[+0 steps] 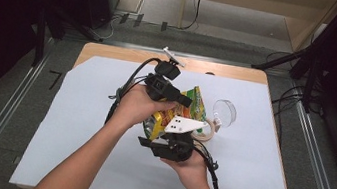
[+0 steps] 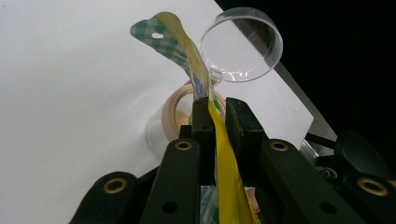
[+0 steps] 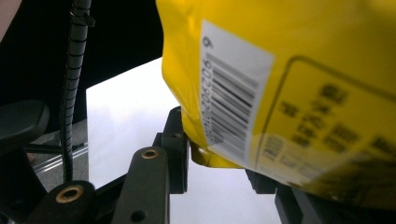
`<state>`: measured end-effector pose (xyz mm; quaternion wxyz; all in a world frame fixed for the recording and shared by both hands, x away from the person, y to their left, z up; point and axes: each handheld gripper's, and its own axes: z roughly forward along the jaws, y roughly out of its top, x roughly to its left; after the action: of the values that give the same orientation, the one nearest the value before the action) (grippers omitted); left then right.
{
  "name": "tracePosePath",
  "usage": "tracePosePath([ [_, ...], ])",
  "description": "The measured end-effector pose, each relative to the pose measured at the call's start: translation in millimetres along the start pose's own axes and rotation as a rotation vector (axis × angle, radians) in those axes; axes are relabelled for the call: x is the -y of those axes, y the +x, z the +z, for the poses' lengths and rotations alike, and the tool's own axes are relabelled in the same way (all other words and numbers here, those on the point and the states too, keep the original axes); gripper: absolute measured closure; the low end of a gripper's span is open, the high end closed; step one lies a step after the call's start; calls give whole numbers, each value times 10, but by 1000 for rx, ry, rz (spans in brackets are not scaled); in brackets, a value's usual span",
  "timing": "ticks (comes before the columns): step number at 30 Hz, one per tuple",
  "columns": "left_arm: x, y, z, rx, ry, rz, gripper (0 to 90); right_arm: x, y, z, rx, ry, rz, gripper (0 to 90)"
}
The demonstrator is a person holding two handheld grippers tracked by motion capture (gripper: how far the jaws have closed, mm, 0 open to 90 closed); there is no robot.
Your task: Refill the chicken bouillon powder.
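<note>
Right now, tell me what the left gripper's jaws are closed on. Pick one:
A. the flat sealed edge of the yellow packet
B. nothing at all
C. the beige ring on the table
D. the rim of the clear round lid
A: in the left gripper view the left gripper has its two black jaws pressed against the thin edge of the yellow packet, while the clear round lid and beige ring lie beyond.

Yellow pouch (image 3: pixel 289 93) (barcode visible) seemingly pinched by hand-held gripper (image 3: pixel 219 161).
</note>
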<state>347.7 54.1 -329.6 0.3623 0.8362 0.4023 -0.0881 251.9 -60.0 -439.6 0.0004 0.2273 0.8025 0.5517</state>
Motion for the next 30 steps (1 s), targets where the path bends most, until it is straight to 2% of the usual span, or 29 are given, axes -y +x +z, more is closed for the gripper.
tracePosePath([
  [22,-20,-6,-10,5,-6,-1,828,-16,16,-30,7,-12,-10,670],
  [30,-28,-9,15,0,6,-4,826,-10,13,-29,-1,-12,7,669],
])
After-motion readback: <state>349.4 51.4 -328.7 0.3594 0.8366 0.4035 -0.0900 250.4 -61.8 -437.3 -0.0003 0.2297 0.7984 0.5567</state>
